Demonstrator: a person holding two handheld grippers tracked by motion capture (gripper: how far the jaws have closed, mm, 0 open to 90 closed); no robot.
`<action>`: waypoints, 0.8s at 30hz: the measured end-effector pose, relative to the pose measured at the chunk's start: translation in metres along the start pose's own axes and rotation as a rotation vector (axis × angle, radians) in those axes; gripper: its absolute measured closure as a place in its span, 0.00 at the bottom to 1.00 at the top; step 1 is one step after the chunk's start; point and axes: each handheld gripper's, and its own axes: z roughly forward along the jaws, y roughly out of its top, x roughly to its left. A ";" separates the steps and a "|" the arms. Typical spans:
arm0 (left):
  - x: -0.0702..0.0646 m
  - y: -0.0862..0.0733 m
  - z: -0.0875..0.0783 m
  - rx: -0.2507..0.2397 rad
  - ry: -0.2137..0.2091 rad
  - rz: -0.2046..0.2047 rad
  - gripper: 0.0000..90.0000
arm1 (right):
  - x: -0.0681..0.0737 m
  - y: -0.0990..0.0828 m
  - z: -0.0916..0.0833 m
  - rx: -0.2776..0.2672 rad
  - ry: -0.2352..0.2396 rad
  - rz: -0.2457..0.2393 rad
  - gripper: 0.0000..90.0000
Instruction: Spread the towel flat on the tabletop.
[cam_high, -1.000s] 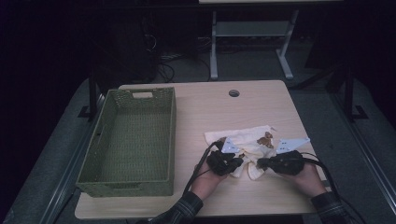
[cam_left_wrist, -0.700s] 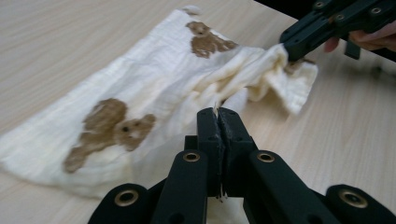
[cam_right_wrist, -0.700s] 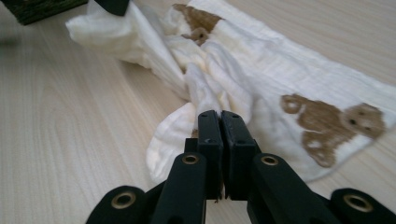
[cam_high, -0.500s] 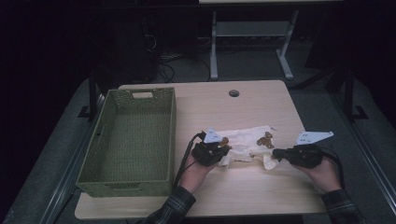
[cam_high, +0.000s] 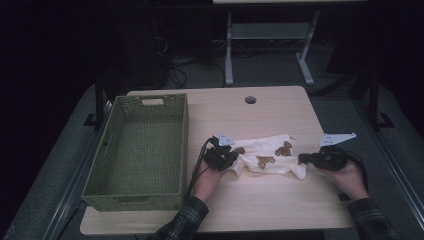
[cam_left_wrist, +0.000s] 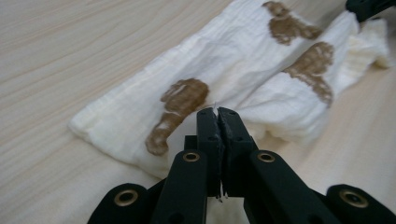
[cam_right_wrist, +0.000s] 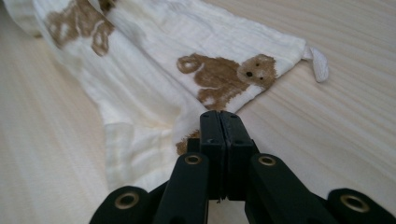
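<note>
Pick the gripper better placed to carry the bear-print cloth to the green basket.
Left. The left gripper pinches the cloth's end nearest the green basket; the right gripper clamps the far end, across the cloth from it.

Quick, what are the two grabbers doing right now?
Left gripper: shut, pinching the bear cloth.
Right gripper: shut, pinching the same cloth's other end.

Right claw (cam_right_wrist: 219, 114) pinches the cream cloth (cam_right_wrist: 154, 93) (brown bear print) on the wooden table (cam_right_wrist: 336, 121)
</note>
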 end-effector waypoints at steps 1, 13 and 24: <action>0.001 0.001 0.003 0.001 0.006 -0.001 0.97 | 0.000 0.001 0.003 0.015 -0.011 0.002 0.98; 0.008 0.000 0.014 0.031 0.048 0.006 0.83 | -0.008 -0.002 0.011 0.032 -0.049 0.007 0.86; -0.012 0.001 -0.030 -0.048 -0.026 0.029 0.76 | 0.002 -0.006 -0.021 -0.053 -0.009 0.036 0.83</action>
